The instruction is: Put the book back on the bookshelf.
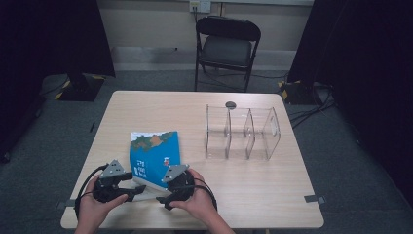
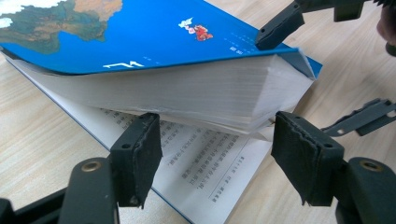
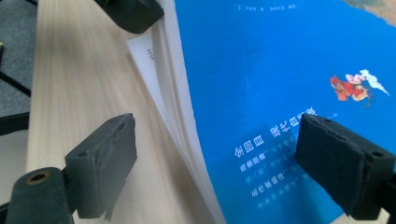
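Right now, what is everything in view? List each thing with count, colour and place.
book: 1, blue cover, near left of table, cover and most pages lifted off bottom pages
organiser: 1, clear, three compartments, right of centre
disc: 1, dark, far edge behind organiser
table: 1, light wood
chair: 1, black, beyond table
left gripper: 1, black, open at book's page edge
right gripper: 1, black, open astride book's edge
hands: 2, near edge
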Available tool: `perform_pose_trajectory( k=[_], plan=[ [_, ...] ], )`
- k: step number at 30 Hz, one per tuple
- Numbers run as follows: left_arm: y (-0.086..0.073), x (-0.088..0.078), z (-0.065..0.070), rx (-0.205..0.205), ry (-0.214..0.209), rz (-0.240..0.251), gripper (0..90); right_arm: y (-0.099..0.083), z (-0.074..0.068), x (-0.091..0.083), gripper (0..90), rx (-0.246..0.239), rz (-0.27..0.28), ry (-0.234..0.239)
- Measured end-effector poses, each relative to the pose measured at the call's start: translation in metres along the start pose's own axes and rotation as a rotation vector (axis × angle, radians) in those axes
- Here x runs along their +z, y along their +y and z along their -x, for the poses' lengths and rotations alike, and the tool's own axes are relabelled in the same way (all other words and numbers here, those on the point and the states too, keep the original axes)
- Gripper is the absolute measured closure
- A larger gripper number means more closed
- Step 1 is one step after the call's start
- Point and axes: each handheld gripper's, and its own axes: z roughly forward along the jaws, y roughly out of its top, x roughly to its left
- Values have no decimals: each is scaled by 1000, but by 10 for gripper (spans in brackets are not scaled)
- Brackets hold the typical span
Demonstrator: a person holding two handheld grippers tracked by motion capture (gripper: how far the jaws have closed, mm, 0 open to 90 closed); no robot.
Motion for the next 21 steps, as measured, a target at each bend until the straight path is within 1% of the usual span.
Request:
perform_pose_trajectory(
  k=[1,3,6,7,8,9,11,12,13,18,21],
  plan=[
    [1,0,0,-6,3,2,331,0,0,1,118,2,7,0],
    [1,0,0,-2,-4,8,330,0,0,3,116,12,16,-7],
    [3,0,0,4,-1,6,330,1,-1,5,110,14,23,-19],
    [4,0,0,1,-5,5,331,1,-3,8,99,22,29,-38],
    [4,0,0,1,-2,9,331,1,-3,8,99,22,29,-38],
    [6,0,1,5,-1,13,331,2,-4,11,97,13,38,-60],
    [7,0,1,5,-1,14,331,2,-6,14,97,17,42,-87],
    [7,0,1,5,-1,14,330,2,-6,14,97,17,42,-87],
    [8,0,2,7,2,14,331,3,-8,16,96,31,52,-107],
    [8,0,1,7,0,11,330,2,-9,17,95,26,57,-110],
    [8,0,1,10,-1,13,330,2,-7,18,95,44,63,-106]
  ],
)
